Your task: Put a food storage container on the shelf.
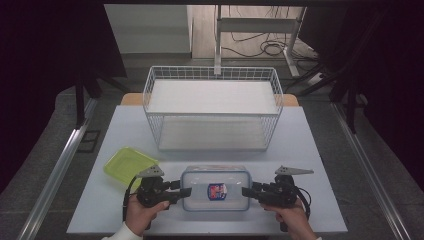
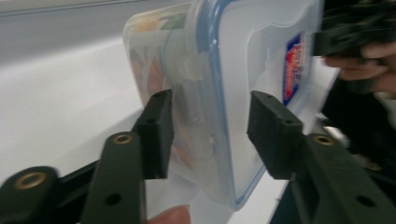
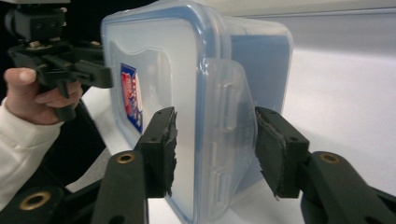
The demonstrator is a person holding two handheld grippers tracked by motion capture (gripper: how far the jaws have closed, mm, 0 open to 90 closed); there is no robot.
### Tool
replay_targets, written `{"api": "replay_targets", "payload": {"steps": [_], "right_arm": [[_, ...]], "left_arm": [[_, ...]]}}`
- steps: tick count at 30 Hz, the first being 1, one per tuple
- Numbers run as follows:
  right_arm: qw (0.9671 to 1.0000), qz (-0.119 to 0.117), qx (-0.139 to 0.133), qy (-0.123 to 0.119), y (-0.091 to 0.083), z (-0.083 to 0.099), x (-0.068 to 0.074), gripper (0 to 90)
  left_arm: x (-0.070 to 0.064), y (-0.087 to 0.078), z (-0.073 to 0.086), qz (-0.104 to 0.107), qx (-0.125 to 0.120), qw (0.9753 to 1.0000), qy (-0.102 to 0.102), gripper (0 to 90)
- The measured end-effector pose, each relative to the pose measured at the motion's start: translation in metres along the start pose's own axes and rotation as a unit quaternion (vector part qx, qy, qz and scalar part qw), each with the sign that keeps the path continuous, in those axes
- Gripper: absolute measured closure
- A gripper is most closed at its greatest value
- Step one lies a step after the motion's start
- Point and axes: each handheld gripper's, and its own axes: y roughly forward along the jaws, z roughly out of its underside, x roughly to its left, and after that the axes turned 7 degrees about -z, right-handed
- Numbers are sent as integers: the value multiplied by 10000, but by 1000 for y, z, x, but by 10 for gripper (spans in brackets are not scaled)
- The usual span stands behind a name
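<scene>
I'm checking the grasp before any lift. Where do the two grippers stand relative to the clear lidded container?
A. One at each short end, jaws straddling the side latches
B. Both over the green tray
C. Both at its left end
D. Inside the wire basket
A: the left gripper and right gripper flank the container at opposite ends, jaws on either side of each latch.

Clear box [image 1: 215, 189], blue-rimmed lid, red-blue label [image 1: 216, 191]; black tongs [image 1: 184, 192]; lime tray [image 1: 127, 165]; white wire basket [image 1: 212, 107]
</scene>
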Motion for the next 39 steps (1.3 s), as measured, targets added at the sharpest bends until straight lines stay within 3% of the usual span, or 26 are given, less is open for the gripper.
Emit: {"api": "replay_targets", "payload": {"steps": [9,18,28,31,33,34,35,39], "right_arm": [[9999,-77,-53,57,-1,-1,0,498],[9993,-117,-254,-228,-12,-21,15,502],[9971,-128,-439,-608,-25,-63,34,504],[9956,-115,-536,-758,-33,-87,41,503],[9953,-105,-554,-791,-34,-91,42,504],[9943,-92,-599,-879,-37,-105,44,503],[9943,-92,-599,-879,-37,-105,44,503],[9925,-77,-685,-1009,-41,-139,47,503]], "left_arm": [[-3,-6,-4,-35,-125,9999,51,529],[-12,-21,-21,-72,-354,9991,230,530],[-21,-48,-69,-119,-668,9965,486,536],[-23,-55,-91,-133,-748,9954,579,537],[-23,-56,-98,-121,-769,9951,603,537],[-23,-60,-112,-121,-837,9944,635,537],[-23,-60,-112,-121,-837,9944,635,537],[-19,-66,-142,-149,-965,9927,714,538]]}}
